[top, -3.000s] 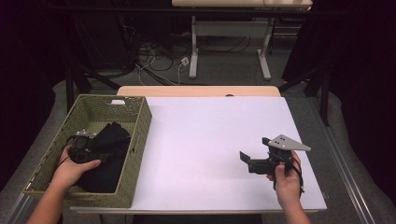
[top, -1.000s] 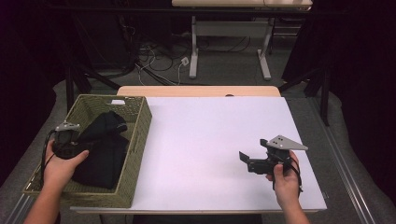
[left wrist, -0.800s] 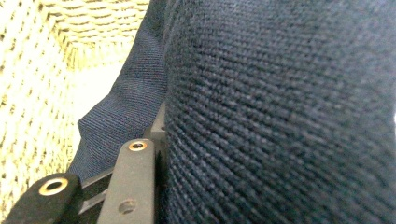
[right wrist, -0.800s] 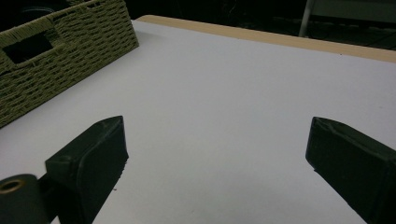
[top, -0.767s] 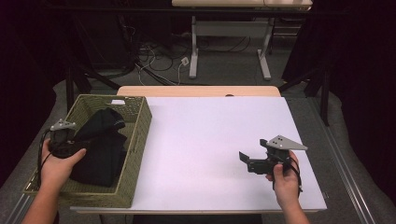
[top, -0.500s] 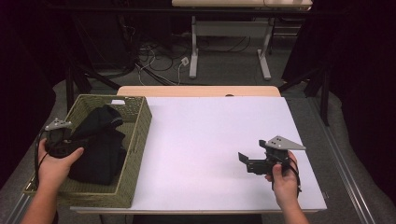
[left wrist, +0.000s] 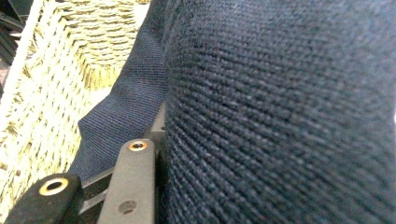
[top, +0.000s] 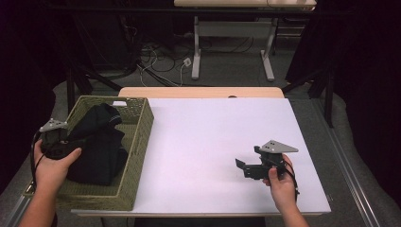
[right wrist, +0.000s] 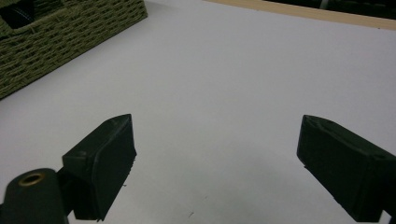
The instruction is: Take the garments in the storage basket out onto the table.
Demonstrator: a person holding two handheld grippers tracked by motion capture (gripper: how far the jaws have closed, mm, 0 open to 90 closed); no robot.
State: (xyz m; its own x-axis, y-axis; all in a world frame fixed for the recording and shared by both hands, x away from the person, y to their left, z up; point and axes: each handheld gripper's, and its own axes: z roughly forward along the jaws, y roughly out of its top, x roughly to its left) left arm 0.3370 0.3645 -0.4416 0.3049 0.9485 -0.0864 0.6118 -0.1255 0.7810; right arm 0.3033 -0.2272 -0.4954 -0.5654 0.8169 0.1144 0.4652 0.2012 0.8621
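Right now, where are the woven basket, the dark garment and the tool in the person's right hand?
woven basket (top: 142, 137): high view, its right wall.
dark garment (top: 101, 146): high view, middle of the cloth.
right tool (top: 242, 166): high view, between its open tips.

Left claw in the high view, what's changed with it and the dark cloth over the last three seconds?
The left claw has pulled back toward the basket's outer left wall, drawing the dark cloth up and leftward; part of it now stands raised. The right claw stayed open over the white tabletop.
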